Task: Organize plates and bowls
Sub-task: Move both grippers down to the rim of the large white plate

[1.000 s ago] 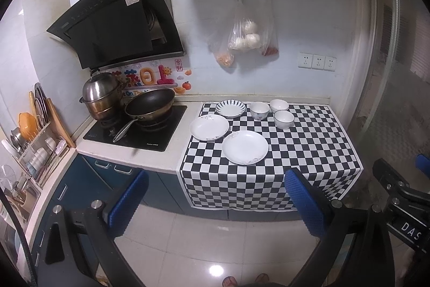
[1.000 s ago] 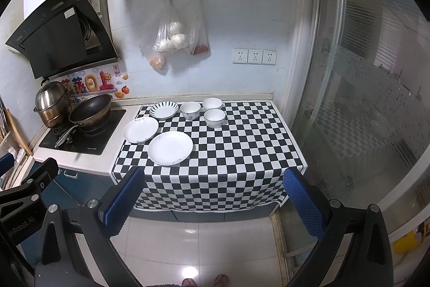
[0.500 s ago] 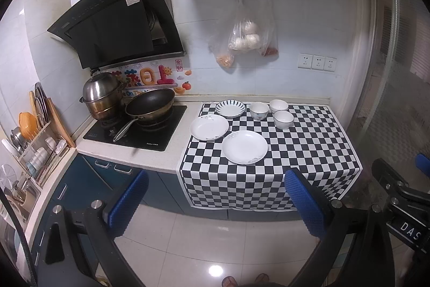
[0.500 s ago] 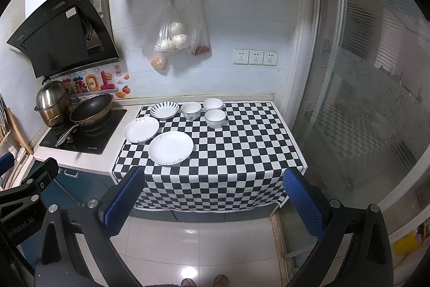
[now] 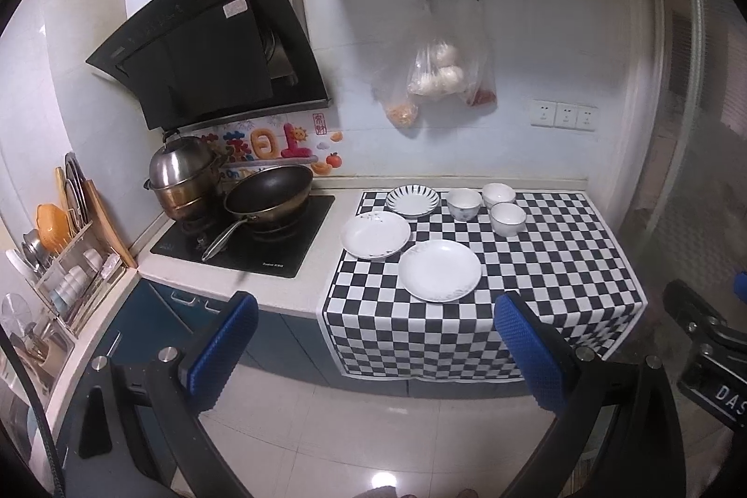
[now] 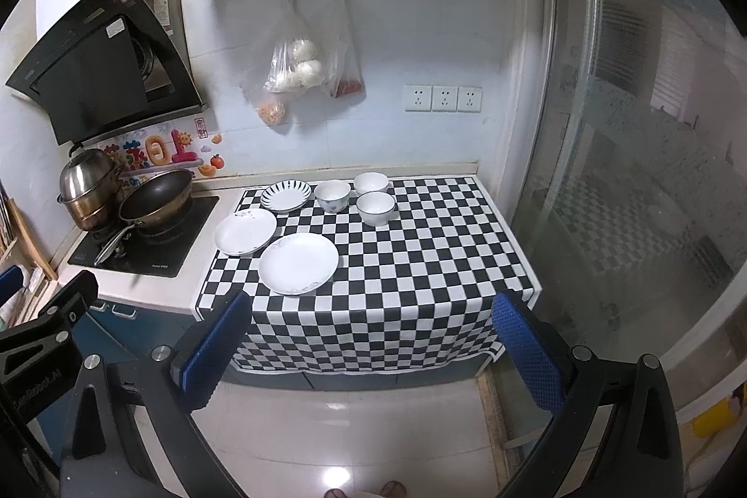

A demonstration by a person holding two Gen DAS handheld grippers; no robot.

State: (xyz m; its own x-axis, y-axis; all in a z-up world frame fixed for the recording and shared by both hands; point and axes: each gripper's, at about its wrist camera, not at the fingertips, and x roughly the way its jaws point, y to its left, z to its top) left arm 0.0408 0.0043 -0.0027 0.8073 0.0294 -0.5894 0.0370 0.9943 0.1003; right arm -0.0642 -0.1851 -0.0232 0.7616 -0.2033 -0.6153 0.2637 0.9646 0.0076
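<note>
Kitchen counter (image 5: 299,292) against a pale tiled wall, right part covered by a black-and-white checkered cloth (image 6: 420,264); a stove (image 5: 243,236) with a dark pan (image 5: 268,192) and a steel pot (image 5: 182,180) sits to the left of it.

All dishes lie on the cloth, none stacked:
- large white plate (image 6: 299,263) nearest the front edge
- second white plate (image 6: 245,232) just behind and left of it, rims close, contact unclear
- small striped plate (image 6: 285,195) toward the wall
- three bowls in a cluster to its right: patterned bowl (image 6: 332,195), back bowl (image 6: 371,183), front bowl (image 6: 376,207), all upright, near one another

Left gripper (image 5: 373,353): blue pads spread wide, nothing between them, held back from the counter over the floor. Right gripper (image 6: 369,353): same, spread and empty, also well short of the cloth. Neither touches any dish.

Judgement: task not started; sorting plates into one pile and bowls into another looks like the plan.

Handling notes: dishes look ceramic, so stiff, glazed, likely slick, and chip-prone. Plates lie flat with low rims; take one by pinching the rim at the near edge, one pad above and one below. Cloth may bunch if a pad digs under. Bowls are lighter, with taller walls; pinch across the wall at the rim. Set down gently when nesting.
</note>
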